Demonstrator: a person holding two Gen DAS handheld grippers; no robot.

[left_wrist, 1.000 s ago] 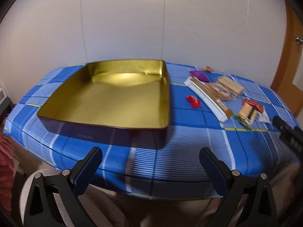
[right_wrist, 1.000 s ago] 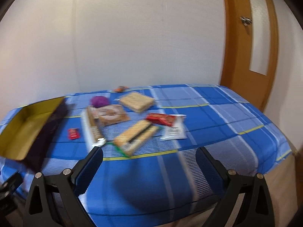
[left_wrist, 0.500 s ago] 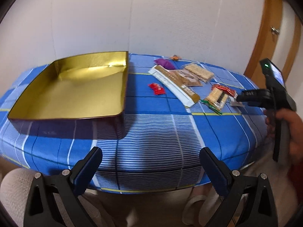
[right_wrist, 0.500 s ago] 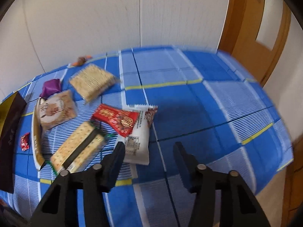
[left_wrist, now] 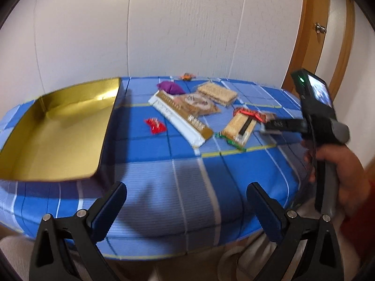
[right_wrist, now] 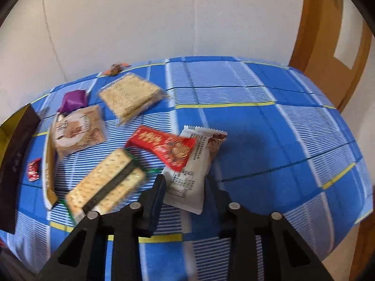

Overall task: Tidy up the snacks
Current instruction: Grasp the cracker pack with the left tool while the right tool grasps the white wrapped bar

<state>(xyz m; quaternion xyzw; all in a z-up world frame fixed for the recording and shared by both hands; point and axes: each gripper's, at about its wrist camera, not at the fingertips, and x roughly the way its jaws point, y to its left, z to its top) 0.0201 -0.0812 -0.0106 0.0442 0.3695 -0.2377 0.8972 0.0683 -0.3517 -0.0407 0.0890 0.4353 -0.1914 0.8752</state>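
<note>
Snacks lie scattered on the blue checked tablecloth (left_wrist: 178, 164). A gold tray (left_wrist: 58, 128) sits at the left, nothing in it. My right gripper (right_wrist: 185, 182) is open, its fingers on either side of the near end of a white snack packet (right_wrist: 192, 178). A red packet (right_wrist: 164, 147) lies partly over the white one. A cracker pack with a dark band (right_wrist: 107, 182) lies just left. My left gripper (left_wrist: 186, 201) is open and holds nothing, above the table's front edge. The right gripper also shows in the left wrist view (left_wrist: 267, 125).
Further back lie a square cracker pack (right_wrist: 131, 96), a round-cake packet (right_wrist: 77, 128), a long white-and-gold box (left_wrist: 180, 117), a purple candy (right_wrist: 72, 99), a small red candy (right_wrist: 34, 169) and an orange candy (right_wrist: 116, 68). A wooden door (right_wrist: 328, 42) stands at the right.
My right gripper has moved forward and down to the white packet and narrowed around its end. The left wrist view has swung right, so the tray sits further left.
</note>
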